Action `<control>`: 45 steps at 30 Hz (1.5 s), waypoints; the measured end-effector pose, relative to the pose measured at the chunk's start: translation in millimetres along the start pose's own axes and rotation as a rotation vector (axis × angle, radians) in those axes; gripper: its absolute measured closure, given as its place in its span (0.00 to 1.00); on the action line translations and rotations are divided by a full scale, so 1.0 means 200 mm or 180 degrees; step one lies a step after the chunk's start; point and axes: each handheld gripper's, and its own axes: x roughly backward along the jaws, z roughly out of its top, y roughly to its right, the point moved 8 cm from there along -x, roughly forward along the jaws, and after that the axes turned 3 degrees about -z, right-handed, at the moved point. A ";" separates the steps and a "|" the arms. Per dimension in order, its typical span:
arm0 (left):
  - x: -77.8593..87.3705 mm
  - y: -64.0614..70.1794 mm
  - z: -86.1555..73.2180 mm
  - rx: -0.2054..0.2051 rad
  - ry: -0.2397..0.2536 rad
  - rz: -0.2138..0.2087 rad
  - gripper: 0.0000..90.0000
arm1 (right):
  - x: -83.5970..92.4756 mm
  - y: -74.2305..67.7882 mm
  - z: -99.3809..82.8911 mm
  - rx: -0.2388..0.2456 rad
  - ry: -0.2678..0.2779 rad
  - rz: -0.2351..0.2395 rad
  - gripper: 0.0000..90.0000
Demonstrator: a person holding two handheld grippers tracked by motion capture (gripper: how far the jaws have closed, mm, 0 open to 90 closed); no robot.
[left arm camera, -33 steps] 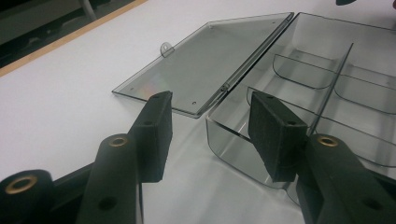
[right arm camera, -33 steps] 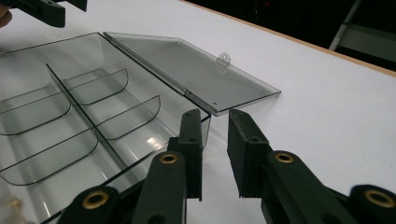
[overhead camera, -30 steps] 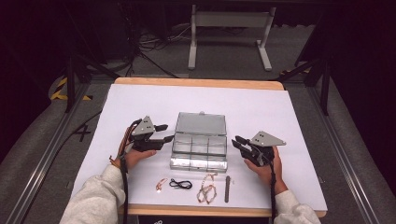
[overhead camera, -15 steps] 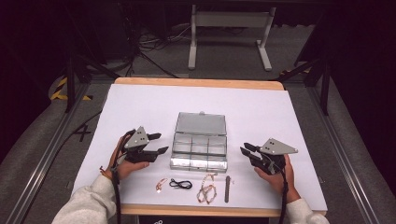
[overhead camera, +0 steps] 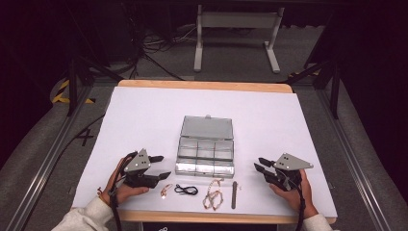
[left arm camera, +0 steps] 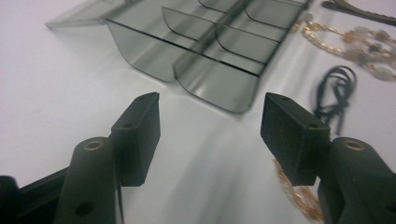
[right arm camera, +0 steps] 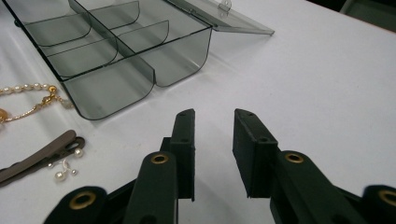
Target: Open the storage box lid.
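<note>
Both grippers have drawn back; left gripper [overhead camera: 161, 166] and right gripper [overhead camera: 258, 164], jaws just widened and empty, flank the smoke-grey clear plastic compartment box [overhead camera: 206, 152], long axis running away from them, lid open.

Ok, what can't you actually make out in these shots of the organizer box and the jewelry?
- Gold chain: left gripper view, mostly hidden behind that gripper's own jaw and cut by the bottom edge.
- Hair clip: right gripper view, cut off by the left edge.
- Pearl earring: high view, too small to tell its shape.
- Organizer box: high view, too small and glary to tell whether its compartments hold anything.
</note>
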 end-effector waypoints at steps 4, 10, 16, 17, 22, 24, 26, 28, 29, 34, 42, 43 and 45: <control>0.02 0.07 -0.03 0.0044 -0.0005 -0.0106 0.44 | 0.02 0.00 -0.03 -0.0025 -0.0020 -0.0005 0.73; 0.02 0.15 -0.06 0.0111 -0.0049 -0.0237 0.46 | 0.04 0.00 -0.08 -0.0035 -0.0076 -0.0027 0.71; -0.01 0.19 -0.09 0.0087 -0.0196 -0.0255 0.52 | 0.04 0.00 -0.09 -0.0016 -0.0078 -0.0022 0.65; -0.01 0.19 -0.09 0.0084 -0.0207 -0.0243 0.53 | 0.04 0.00 -0.09 -0.0013 -0.0079 -0.0036 0.64; -0.02 0.20 -0.12 0.0006 -0.0393 -0.0193 0.65 | 0.05 0.02 -0.09 -0.0035 -0.0063 -0.0064 0.61; -0.02 0.21 -0.12 0.0086 -0.0393 -0.0207 0.68 | 0.06 0.02 -0.09 -0.0056 -0.0060 -0.0069 0.60; -0.02 0.21 -0.12 0.0108 -0.0395 -0.0201 0.70 | 0.06 0.03 -0.10 -0.0073 -0.0053 -0.0066 0.60; -0.01 0.20 -0.12 0.0133 -0.0401 -0.0193 0.75 | 0.07 0.04 -0.10 -0.0105 -0.0045 -0.0078 0.60; -0.01 0.20 -0.12 0.0142 -0.0410 -0.0187 0.79 | 0.08 0.04 -0.10 -0.0122 -0.0050 -0.0079 0.60; 0.00 0.19 -0.13 0.0111 -0.0442 -0.0155 0.96 | 0.09 0.05 -0.11 -0.0147 -0.0040 -0.0100 0.59; 0.01 0.18 -0.13 0.0049 -0.0453 -0.0154 0.99 | 0.08 0.05 -0.11 -0.0130 -0.0033 -0.0109 0.58; 0.01 0.18 -0.13 0.0050 -0.0449 -0.0152 0.99 | 0.08 0.05 -0.11 -0.0136 -0.0031 -0.0113 0.57; 0.02 0.18 -0.12 0.0045 -0.0402 -0.0125 1.00 | 0.08 0.05 -0.10 -0.0144 -0.0023 -0.0112 0.57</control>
